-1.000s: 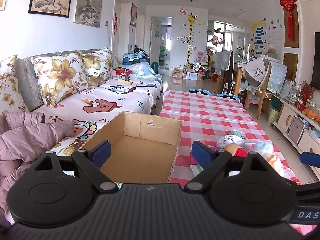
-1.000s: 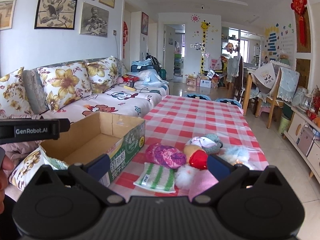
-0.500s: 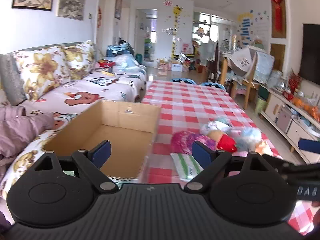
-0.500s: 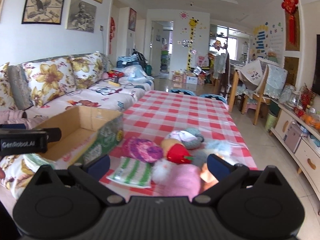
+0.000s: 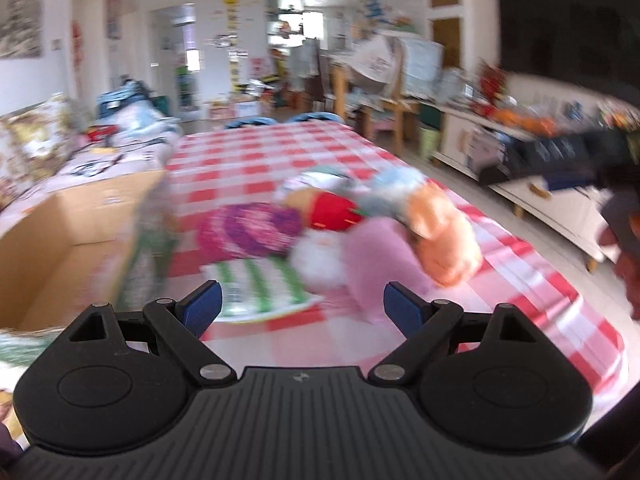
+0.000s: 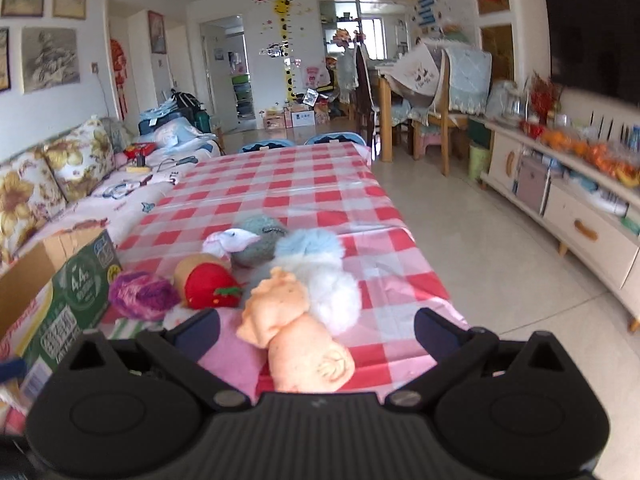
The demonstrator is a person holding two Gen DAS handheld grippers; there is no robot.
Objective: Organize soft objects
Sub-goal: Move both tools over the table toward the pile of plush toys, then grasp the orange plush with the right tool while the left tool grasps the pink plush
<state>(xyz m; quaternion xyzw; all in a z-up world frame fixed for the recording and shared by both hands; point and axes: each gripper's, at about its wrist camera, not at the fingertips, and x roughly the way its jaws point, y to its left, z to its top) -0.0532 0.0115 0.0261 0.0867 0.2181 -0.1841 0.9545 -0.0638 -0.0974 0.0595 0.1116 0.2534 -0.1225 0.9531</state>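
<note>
Table [image 6: 304, 184] with red check cloth fills mid frame in both views. Box [image 6: 60, 300] sits open at left edge, nothing visible inside. Soft pile lies centre-low: white puff [image 6: 332, 296], purple knit [image 6: 140, 294], red strawberry [image 6: 210, 286], orange plush [image 6: 296, 336] at lower centre. Right gripper [image 6: 316, 326] is released, jaws wide, holding nothing; orange plush lies straight ahead between its fingers, long axis running toward the camera, roughly along the fingers. Left gripper [image 5: 302, 306] is also released and bare, view blurred; striped cloth [image 5: 260, 284] just ahead of it. Right is nearer the plush, so likely picks first; box lies to its left.
</note>
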